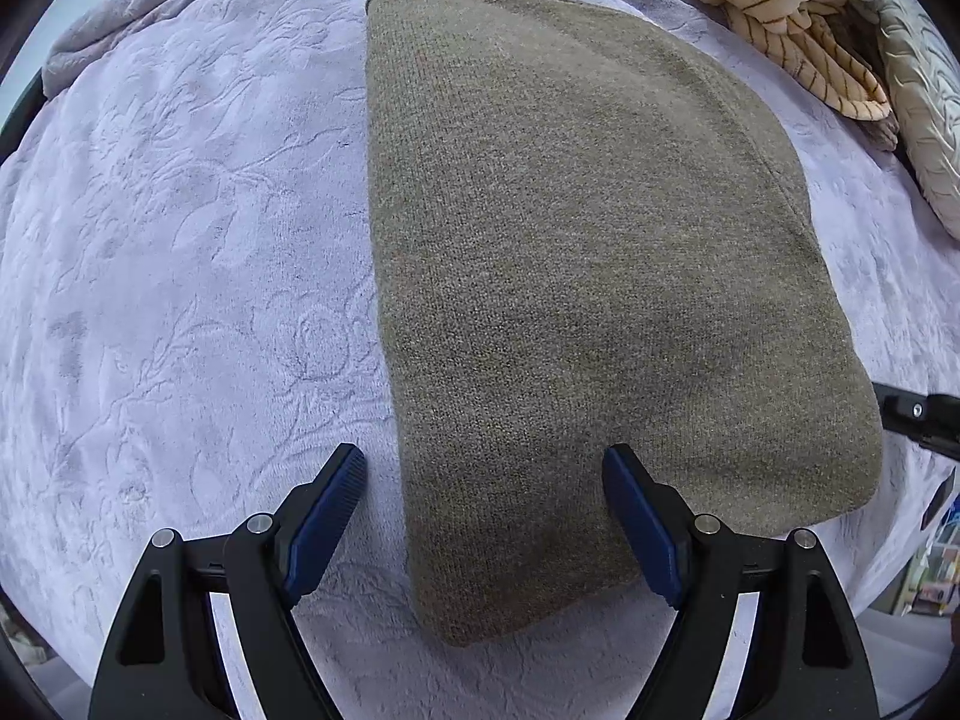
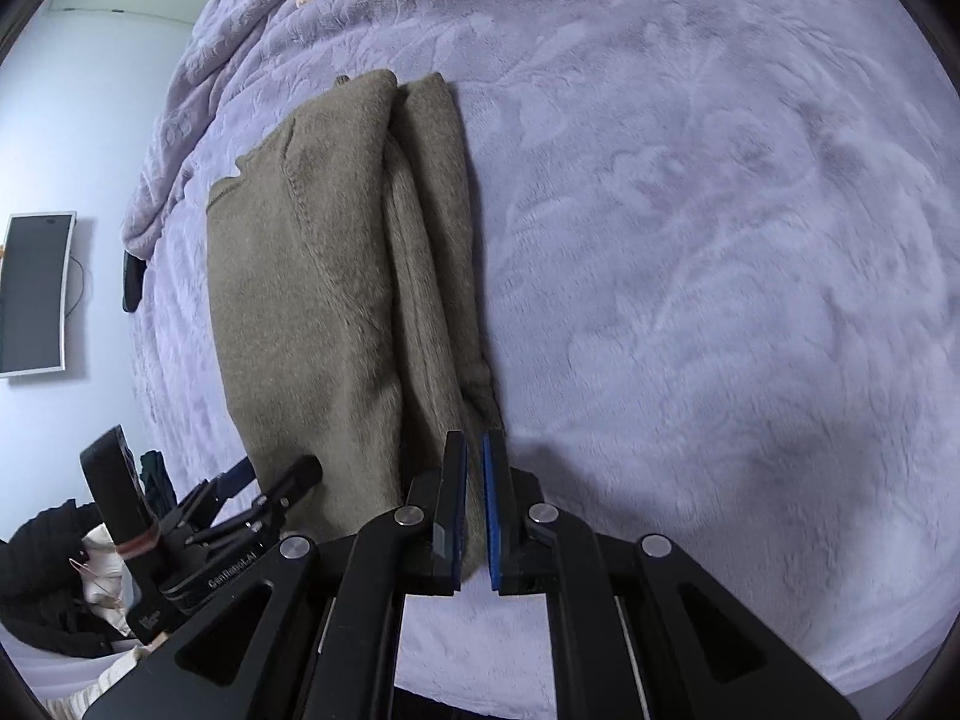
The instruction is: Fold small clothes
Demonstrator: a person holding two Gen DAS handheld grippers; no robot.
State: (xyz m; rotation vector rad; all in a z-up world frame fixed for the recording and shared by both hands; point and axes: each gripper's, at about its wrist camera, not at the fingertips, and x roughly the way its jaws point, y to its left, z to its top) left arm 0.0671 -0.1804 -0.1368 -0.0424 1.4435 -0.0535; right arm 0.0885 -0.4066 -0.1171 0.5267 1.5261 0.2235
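An olive knitted garment [image 1: 576,276] lies folded flat on the lavender embossed blanket [image 1: 180,240]. My left gripper [image 1: 483,468] points straight down over the garment's near left edge. It is open, with one pad over the blanket and the other over the knit, neither pressing. In the right wrist view the garment [image 2: 336,276] shows a lengthwise fold along its right side. My right gripper [image 2: 474,450] is shut at the garment's near right corner, and I cannot tell whether any fabric is caught in it. The left gripper [image 2: 270,474] shows at the lower left there.
A cream striped garment [image 1: 780,18] is heaped at the far right, next to a pale quilted cover [image 1: 924,120]. Off the bed's left side, a monitor [image 2: 36,294] hangs on the wall and a person's dark sleeve [image 2: 48,570] shows.
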